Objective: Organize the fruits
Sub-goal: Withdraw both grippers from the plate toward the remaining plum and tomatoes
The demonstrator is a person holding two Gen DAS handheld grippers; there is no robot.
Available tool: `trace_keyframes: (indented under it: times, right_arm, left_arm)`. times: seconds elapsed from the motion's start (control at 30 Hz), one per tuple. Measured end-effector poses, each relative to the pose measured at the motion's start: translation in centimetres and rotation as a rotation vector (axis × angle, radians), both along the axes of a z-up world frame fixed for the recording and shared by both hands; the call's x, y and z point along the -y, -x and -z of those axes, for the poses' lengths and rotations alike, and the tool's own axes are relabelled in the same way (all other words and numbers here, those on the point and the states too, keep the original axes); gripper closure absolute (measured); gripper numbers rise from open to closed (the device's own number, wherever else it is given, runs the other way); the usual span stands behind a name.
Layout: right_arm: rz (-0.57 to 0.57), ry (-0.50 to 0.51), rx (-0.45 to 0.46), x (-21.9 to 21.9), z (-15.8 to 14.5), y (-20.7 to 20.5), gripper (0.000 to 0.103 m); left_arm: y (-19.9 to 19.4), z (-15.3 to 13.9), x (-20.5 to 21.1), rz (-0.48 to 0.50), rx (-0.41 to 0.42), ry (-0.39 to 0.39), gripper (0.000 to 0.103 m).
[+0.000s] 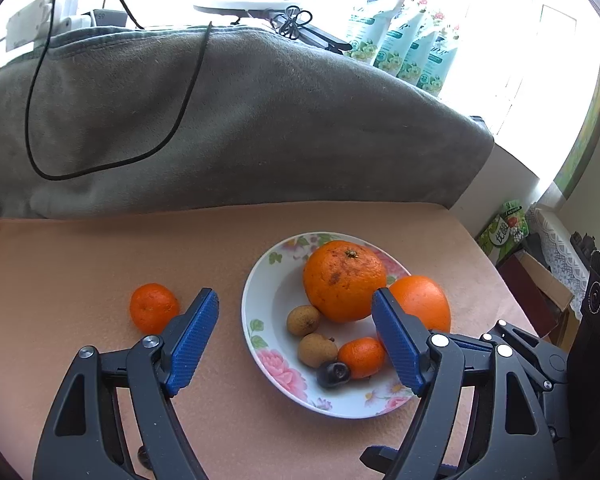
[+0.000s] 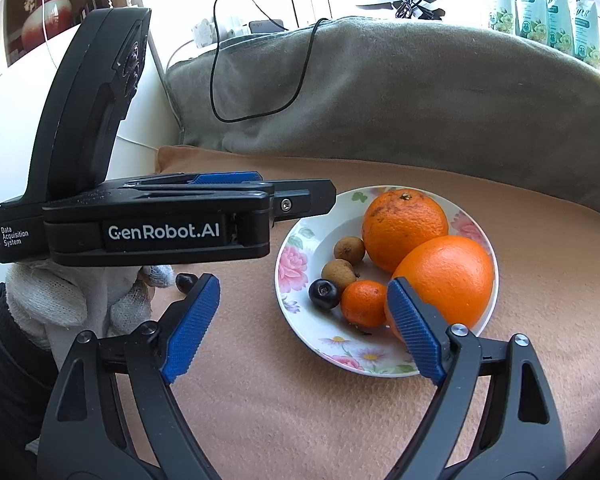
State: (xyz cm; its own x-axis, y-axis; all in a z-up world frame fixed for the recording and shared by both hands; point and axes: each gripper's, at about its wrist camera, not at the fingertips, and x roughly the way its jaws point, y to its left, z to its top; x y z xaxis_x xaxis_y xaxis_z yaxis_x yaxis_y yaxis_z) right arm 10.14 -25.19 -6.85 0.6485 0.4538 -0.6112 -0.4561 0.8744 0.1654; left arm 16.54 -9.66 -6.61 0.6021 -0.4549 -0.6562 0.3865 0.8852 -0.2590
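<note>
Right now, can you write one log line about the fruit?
left gripper: open, empty | right gripper: open, empty | flowered white plate: six fruits | small orange tangerine: off plate, on peach cloth

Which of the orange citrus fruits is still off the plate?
The small mandarin on the peach cloth, left of the floral plate. The other three orange fruits, two big and one small, all lie in the plate.

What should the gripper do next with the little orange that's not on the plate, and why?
Probably the left gripper should swing toward the small mandarin and close on it. Its jaws stand open and empty, and that mandarin lies alone on the peach cloth, beside the left finger, while the other fruits already sit in the flowered plate.
</note>
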Motion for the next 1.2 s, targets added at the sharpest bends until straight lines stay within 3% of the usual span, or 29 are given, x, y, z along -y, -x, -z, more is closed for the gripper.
trace_keyframes:
  times: [0.77, 1.2]
  right_arm:
    - [0.007, -0.006, 0.032, -0.4, -1.0, 2.0, 0.015]
    - [-0.004, -0.025, 0.015, -1.4, -1.3, 1.1, 0.015]
  left_arm:
    - [2.7, -1.7, -2.4, -0.041, 0.061, -0.009, 0.024]
    - [3.6, -2.9, -9.0, -0.165, 0.092, 0.005, 0.024]
